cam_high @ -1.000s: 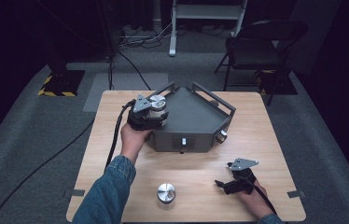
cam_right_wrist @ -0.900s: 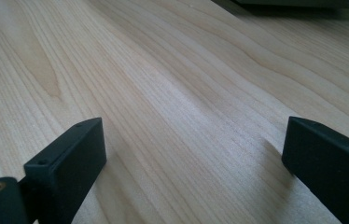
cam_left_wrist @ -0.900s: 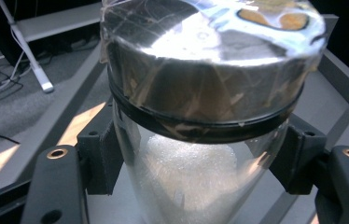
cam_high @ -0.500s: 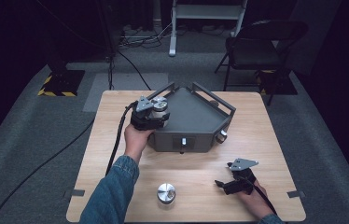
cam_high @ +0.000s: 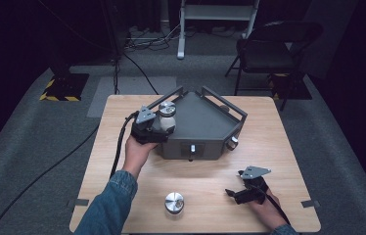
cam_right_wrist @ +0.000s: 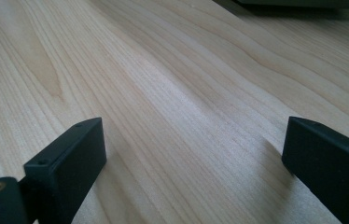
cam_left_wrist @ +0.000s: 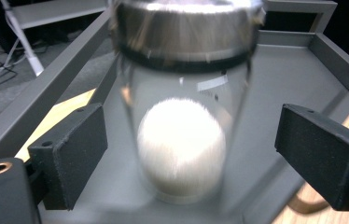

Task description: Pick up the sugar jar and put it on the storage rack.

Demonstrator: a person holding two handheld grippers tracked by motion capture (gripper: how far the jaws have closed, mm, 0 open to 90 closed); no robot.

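Your left gripper [cam_left_wrist: 189,154] reaches over the grey tray's [cam_high: 205,125] left corner, jaws just opened around the blurred lidded glass jar [cam_left_wrist: 182,98] standing inside; right gripper [cam_right_wrist: 196,163] rests open on the table [cam_right_wrist: 172,70].

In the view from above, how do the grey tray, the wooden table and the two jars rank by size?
1. Table, largest.
2. Tray.
3. The jar on the table and the jar on the tray look about alike; the second is partly hidden by the left gripper, so I won't rank them.
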